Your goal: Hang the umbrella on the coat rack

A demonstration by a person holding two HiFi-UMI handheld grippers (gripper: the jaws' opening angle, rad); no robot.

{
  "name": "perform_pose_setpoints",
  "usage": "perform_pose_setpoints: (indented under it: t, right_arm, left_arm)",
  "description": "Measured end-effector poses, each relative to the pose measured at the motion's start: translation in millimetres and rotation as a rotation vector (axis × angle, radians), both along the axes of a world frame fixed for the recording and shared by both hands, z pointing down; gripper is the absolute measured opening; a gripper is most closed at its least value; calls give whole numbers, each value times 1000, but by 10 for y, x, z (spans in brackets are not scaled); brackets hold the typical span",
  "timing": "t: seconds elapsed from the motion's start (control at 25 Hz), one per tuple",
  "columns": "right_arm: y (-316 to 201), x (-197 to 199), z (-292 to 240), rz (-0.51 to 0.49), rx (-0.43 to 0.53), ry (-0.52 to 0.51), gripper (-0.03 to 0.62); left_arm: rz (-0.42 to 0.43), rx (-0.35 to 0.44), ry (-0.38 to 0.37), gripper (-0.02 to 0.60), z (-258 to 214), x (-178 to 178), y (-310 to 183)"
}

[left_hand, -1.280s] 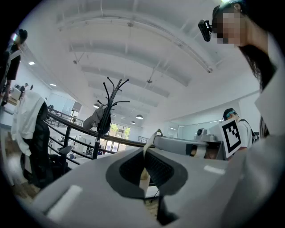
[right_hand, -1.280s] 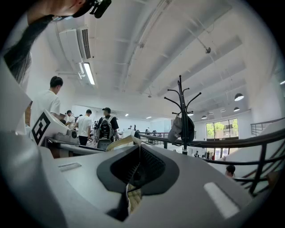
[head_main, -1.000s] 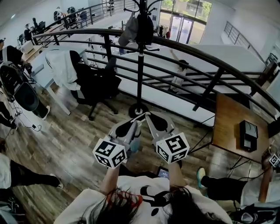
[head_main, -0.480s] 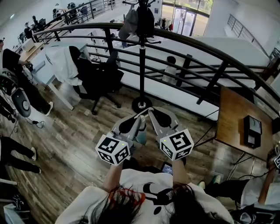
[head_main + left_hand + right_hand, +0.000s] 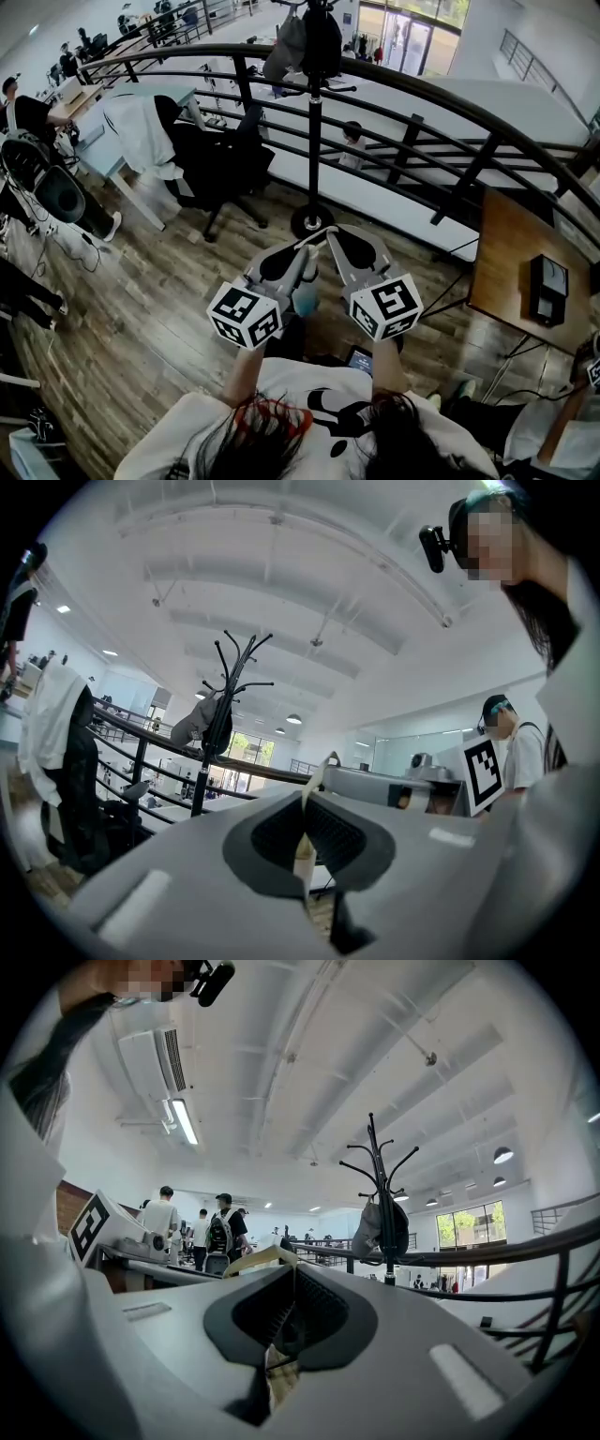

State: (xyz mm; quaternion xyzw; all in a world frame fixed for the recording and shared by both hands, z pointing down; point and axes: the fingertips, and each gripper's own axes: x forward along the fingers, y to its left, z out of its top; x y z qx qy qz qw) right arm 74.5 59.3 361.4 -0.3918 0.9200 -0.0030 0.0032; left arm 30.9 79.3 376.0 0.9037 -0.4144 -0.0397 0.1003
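Grippers sit tip to tip. The left gripper (image 5: 303, 803) and right gripper (image 5: 292, 1288) are each clamped on the cream strap (image 5: 251, 1261). The pale umbrella (image 5: 305, 298) hangs right under them, with the coat rack (image 5: 314, 122) at 12 o'clock, well apart.

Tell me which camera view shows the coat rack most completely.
The head view: the coat rack appears from its round base up to the hung items; only its very top is cut off. Both gripper views show the hooks, the hung items and part of the pole, never the base.
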Motion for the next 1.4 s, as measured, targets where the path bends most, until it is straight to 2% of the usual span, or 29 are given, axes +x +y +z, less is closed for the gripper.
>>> perform_pose_setpoints:
  t: [0.28,0.56,1.08,1.4]
  right_arm:
    - [-421,-96,100,9,-22,11,29]
    - [-1223,-296,109,23,-34,15,29]
    - [-2549,-831,-18,80,-42,10,29]
    - [-3149,-916,-244,160,8,27,29]
  left_arm:
    - [1,-19,15,0,86,-110,-422]
    - [28,-35,17,0,107,-252,-1168]
    - [89,-36,34,0,-66,-783,-2426]
    - [188,13,51,0,-306,-877,-3024]
